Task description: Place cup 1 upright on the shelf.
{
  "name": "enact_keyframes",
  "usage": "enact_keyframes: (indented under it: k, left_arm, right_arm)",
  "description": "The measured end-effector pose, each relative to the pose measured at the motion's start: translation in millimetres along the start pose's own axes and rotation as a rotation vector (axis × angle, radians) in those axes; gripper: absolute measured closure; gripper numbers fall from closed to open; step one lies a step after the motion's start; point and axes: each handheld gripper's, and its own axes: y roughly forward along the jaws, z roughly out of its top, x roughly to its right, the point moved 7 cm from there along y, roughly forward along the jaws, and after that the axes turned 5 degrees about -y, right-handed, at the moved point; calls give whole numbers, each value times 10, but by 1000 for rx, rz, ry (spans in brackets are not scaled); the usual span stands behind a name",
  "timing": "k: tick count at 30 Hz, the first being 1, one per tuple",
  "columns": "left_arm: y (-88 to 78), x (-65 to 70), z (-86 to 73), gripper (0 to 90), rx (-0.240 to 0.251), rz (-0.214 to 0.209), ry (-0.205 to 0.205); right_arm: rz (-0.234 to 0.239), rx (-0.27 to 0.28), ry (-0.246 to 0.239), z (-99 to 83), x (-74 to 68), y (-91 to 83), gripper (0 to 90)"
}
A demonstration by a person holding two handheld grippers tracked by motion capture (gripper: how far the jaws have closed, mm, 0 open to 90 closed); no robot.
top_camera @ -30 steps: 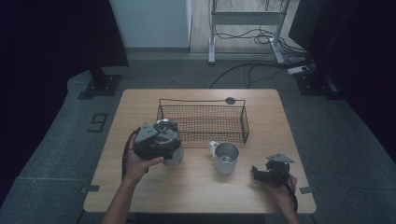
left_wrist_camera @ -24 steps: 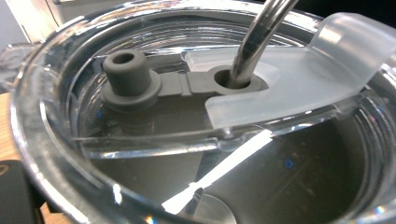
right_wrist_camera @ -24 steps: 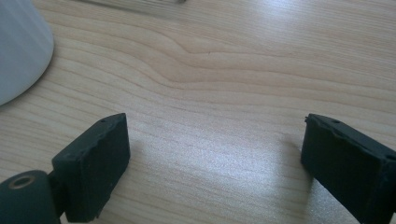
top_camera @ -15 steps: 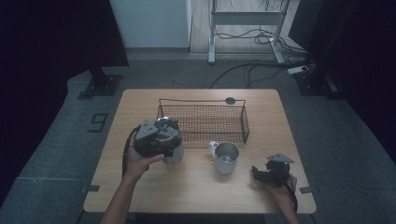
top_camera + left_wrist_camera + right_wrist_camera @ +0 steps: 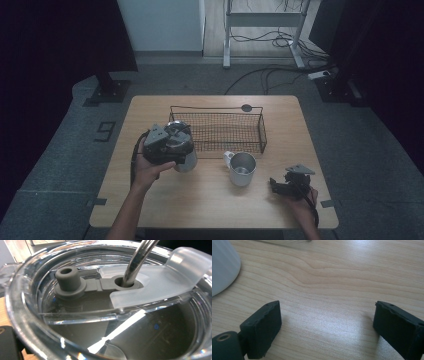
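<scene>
The lidded steel tumbler [image 5: 184, 150] with its metal straw [image 5: 136, 262] stands toward the tabletop's [image 5: 210, 205] left edge, under your left gripper [image 5: 167, 145], whose jaws I cannot see; likely you're taking hold to lift it, while your right gripper [image 5: 327, 327] rests open and empty near the front right corner.

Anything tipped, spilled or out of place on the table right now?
Nothing stands out. The tumbler sits upright at the left gripper, its clear lid seated and the metal straw through it. The mug stands upright, and the table looks dry.
</scene>
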Motion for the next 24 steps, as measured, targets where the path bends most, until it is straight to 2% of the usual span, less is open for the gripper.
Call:
enact_keyframes:
  k: [13,24]
  left_arm:
    - [20,-14,84,41,-4,17,15]
    - [114,14,142,41,-14,27,29]
  right_arm:
    - [0,1,-1,0,1,1,79]
    - [1,2,-3,1,1,0,81]
